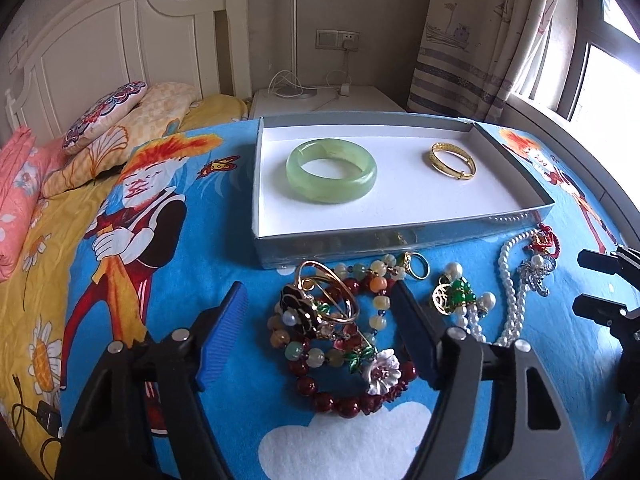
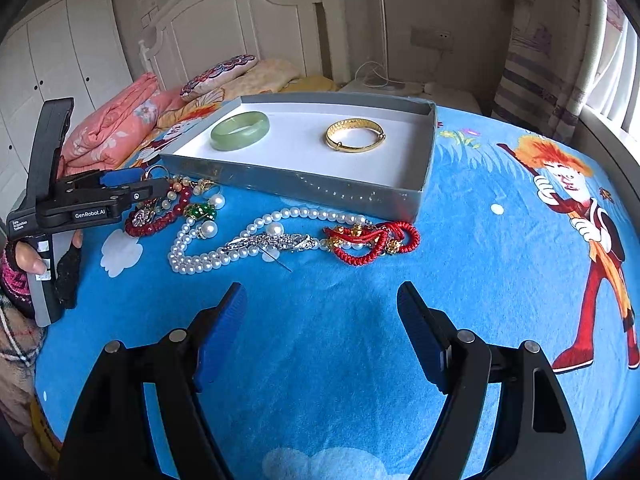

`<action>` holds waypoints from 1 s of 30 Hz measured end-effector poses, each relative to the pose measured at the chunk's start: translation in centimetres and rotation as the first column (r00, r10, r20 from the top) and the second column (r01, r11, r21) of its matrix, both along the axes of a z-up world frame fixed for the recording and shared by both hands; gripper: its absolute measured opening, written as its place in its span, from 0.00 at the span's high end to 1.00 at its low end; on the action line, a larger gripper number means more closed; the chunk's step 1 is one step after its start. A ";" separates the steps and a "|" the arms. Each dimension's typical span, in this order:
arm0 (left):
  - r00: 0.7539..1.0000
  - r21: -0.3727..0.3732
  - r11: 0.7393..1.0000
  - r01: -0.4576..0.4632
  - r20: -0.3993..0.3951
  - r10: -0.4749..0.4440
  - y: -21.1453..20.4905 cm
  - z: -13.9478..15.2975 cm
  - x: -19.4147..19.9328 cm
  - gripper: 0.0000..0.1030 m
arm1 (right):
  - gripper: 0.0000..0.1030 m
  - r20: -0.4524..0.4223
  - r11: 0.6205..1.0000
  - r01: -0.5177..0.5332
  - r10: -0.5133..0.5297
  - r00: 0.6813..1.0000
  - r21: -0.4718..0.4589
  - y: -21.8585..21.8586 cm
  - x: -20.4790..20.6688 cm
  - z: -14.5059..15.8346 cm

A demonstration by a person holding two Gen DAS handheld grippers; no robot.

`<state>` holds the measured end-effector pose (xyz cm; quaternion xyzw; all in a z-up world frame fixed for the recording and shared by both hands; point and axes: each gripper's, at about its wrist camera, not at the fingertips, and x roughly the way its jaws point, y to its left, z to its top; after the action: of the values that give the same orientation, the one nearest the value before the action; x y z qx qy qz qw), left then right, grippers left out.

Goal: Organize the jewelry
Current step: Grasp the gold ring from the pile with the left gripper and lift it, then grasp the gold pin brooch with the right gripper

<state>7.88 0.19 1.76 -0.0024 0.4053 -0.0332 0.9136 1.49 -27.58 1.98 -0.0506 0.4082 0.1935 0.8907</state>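
Observation:
A shallow grey box (image 1: pixel 360 246) with a white floor lies on the blue cartoon bedspread. It holds a green jade bangle (image 1: pixel 331 171) (image 2: pixel 240 131) and a gold bangle (image 1: pixel 453 160) (image 2: pixel 354 136). In front of the box lies a heap: a rose-gold wire bangle (image 1: pixel 328 292), a dark red bead bracelet (image 1: pixel 348 402), a flower brooch (image 1: pixel 382 372) and a gold ring (image 1: pixel 418 266). My left gripper (image 1: pixel 319 292) is open, its fingers on either side of this heap. Further right lie a pearl necklace (image 2: pixel 224 252), a silver brooch (image 2: pixel 272 242) and a red cord bracelet (image 2: pixel 372 240). My right gripper (image 2: pixel 322 288) is open and empty, short of the pearls.
Pillows (image 1: pixel 120 128) and a folded pink quilt (image 2: pixel 116 128) lie toward the white headboard (image 1: pixel 120 40). A white nightstand (image 1: pixel 332 100) with a lamp stands behind the box, with a curtain (image 1: pixel 480 40) and window at right. A gloved hand (image 2: pixel 28 258) holds the left gripper.

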 end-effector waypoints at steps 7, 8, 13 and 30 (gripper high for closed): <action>0.999 0.013 1.000 0.014 0.039 -0.014 -0.3 0.2 -1.1 0.62 | 0.27 -0.021 0.997 0.032 -0.031 0.999 0.070 -1.4 0.5 0.1; 0.998 0.017 1.000 0.011 0.055 -0.012 -0.4 0.5 -1.5 0.62 | 0.27 -0.024 0.996 0.036 -0.034 0.999 0.078 -1.6 0.6 0.1; 0.992 -0.014 1.000 0.000 0.125 0.002 -0.3 2.3 -3.4 0.62 | 0.27 -0.019 0.996 0.038 -0.036 0.999 0.078 -1.5 0.5 0.1; 0.993 -0.087 0.994 -0.068 0.087 0.076 1.3 1.0 -11.1 0.63 | 0.27 0.017 0.999 -0.034 0.034 0.999 -0.027 1.2 0.3 0.1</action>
<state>-3.20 1.45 2.74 -0.0537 0.3615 -0.0171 0.9307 1.77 -26.41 2.08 -0.0712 0.4021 0.2027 0.8900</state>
